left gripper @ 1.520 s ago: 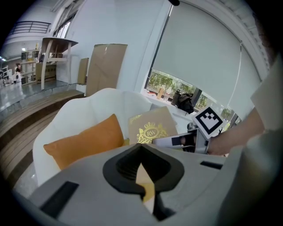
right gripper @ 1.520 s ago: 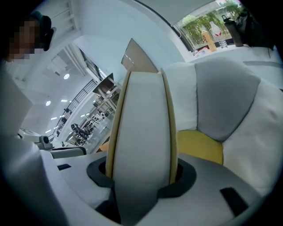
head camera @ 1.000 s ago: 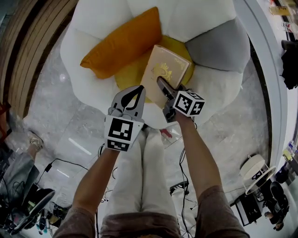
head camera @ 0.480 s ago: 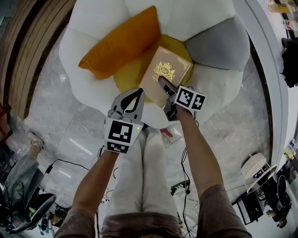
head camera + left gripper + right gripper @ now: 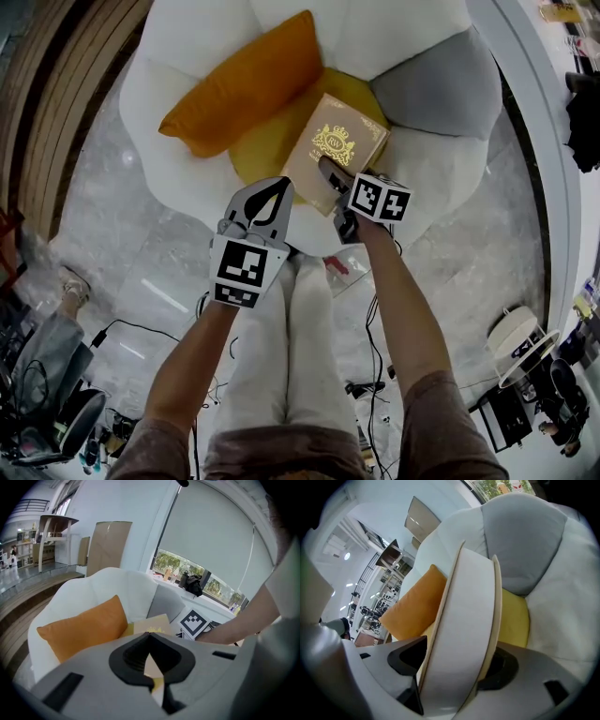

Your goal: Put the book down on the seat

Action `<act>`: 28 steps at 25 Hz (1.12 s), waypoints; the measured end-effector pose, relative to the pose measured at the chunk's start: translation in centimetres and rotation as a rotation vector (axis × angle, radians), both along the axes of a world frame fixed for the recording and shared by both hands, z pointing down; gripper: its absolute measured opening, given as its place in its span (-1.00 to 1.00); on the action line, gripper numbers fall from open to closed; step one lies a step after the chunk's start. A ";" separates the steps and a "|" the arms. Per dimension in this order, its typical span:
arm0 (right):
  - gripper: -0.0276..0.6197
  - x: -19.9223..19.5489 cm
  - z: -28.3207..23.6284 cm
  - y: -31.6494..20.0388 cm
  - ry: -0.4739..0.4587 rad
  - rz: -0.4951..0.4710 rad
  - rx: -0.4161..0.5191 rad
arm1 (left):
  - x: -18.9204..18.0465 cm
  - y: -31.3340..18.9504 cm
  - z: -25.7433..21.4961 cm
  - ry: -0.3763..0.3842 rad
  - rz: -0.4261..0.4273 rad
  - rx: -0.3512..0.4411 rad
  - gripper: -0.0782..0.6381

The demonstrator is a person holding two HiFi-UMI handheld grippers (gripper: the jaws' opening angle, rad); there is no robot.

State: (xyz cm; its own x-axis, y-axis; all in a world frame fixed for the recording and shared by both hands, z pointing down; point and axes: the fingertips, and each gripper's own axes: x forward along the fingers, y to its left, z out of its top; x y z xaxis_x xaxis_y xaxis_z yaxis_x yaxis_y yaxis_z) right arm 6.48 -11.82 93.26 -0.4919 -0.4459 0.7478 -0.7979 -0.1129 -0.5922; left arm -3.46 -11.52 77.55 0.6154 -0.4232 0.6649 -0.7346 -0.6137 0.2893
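Opening right tool jaws straddle book, covering its near edge.

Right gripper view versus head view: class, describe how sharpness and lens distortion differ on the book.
Right gripper view: the book, between the right gripper's opening jaws, looms huge, its page edge bowed and soft from closeness. Head view: the book is crisp, gold crest clear; the wooden boards bow at the frame's edge.

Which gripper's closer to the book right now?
Right. The right gripper has its jaws either side of the book's near edge, and they are opening. The left gripper, jaws shut, hangs off its near-left corner, not touching.
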 end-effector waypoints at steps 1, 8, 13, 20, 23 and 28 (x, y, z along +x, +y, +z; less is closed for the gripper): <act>0.06 0.2 -0.1 0.1 0.020 -0.012 0.002 | 0.1 0.1 -0.1 0.000 0.001 -0.001 -0.77; 0.32 1.7 0.5 1.3 0.140 -0.071 -0.003 | 0.3 0.1 -0.7 0.005 0.004 -0.004 -0.77; 0.41 3.5 0.7 3.0 0.202 -0.072 -0.034 | 0.5 0.1 -1.4 0.008 0.006 -0.001 -0.77; 0.40 4.6 0.2 4.3 0.189 -0.016 -0.042 | 0.6 0.4 -2.0 0.008 0.013 0.005 -0.77; 0.40 4.4 -1.0 4.2 0.182 -0.015 -0.031 | 0.6 0.5 -2.6 0.008 0.012 0.007 -0.77; 0.35 2.5 -4.9 3.1 0.133 -0.091 0.040 | 0.9 0.5 -4.6 0.012 0.012 0.015 -0.77</act>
State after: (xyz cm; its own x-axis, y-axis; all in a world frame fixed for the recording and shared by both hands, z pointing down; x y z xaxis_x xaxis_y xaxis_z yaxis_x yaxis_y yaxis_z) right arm 9.02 -8.73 88.36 -0.4297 -0.4344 0.7916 -0.8753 -0.0149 -0.4833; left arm -2.54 -11.01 72.96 0.6284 -0.4257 0.6511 -0.7239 -0.6264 0.2891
